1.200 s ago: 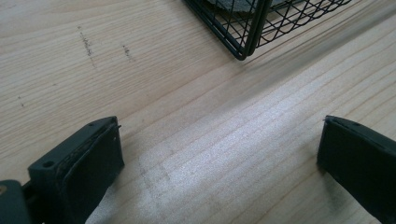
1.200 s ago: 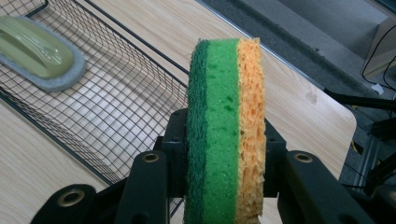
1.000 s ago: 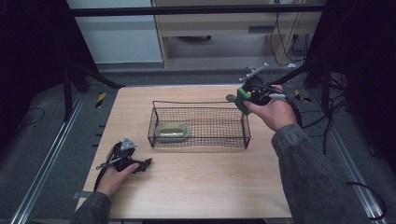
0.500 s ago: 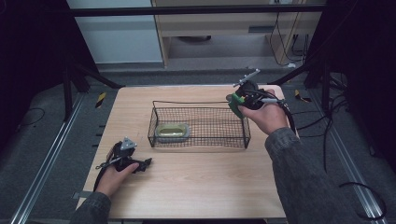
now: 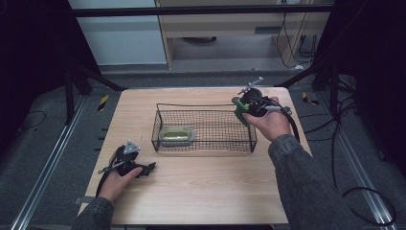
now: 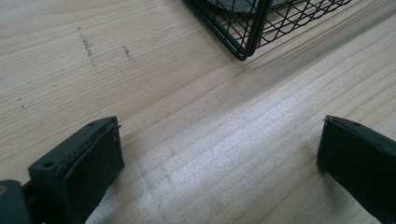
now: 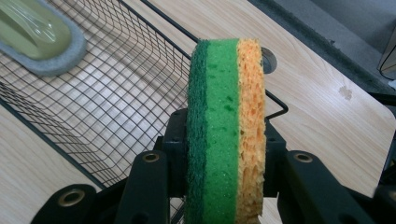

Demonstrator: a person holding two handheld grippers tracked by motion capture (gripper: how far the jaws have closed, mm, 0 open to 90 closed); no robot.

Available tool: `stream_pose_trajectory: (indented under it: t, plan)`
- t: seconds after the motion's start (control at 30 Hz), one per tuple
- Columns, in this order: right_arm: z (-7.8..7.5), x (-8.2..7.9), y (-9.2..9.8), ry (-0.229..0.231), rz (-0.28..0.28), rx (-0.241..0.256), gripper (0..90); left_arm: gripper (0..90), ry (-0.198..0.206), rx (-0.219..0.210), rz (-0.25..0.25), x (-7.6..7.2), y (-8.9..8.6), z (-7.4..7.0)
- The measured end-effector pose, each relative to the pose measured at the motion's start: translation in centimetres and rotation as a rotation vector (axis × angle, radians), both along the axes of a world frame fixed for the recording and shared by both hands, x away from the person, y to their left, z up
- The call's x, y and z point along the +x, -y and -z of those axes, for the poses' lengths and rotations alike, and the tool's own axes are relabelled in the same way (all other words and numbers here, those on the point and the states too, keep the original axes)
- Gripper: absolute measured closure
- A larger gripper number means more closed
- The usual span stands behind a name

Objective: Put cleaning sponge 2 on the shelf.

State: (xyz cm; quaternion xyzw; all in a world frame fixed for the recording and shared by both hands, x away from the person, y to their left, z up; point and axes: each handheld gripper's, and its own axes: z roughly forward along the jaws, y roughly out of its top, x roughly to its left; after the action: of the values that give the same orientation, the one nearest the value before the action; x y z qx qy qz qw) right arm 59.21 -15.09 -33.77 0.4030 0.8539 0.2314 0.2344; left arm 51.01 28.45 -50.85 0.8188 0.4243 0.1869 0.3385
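We are holding a sponge (image 7: 226, 126) in our right tongs (image 7: 224, 186). The two jaws are shut on it, one on each flat side, so it stands up on its thin edge. It has three layers: a dark green scrubby side, a bright green middle and an orange side full of little holes. In the high view the sponge (image 5: 241, 109) is up in the air over the right end of the wire basket (image 5: 205, 127), just above its rim.

We think the sponge is very light and soft. It squashes when we pinch it, so the jaws do not need to press hard. It is not slippery, because the rough sides grip well. It will not break if it drops. Holding it in the middle of the flat sides, like now, looks like the best place, since the ends would bend and flop.

Inside the basket, at its left end, a pale green brush (image 5: 176, 134) lies flat.

Our left tongs (image 5: 143, 168) rest on the counter (image 5: 201, 191), well away from the sponge. Their jaws are wide open and hold nothing.
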Motion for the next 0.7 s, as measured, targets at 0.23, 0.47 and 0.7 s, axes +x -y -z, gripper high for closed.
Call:
stream_pose_trajectory:
  t: [0.23,0.47,0.7]
  plan:
    - [1.5,1.2,-0.7,-0.015,-0.003,-0.035,65.0,0.0,0.000,0.000,0.000,0.0,0.0,0.0]
    - [2.2,1.9,-0.6,-0.025,-0.012,-0.038,65.0,0.0,0.001,0.000,0.000,0.0,0.0,0.0]
    - [3.0,2.2,0.3,-0.043,-0.005,-0.034,65.0,0.0,0.000,0.000,0.000,0.0,0.0,0.0]
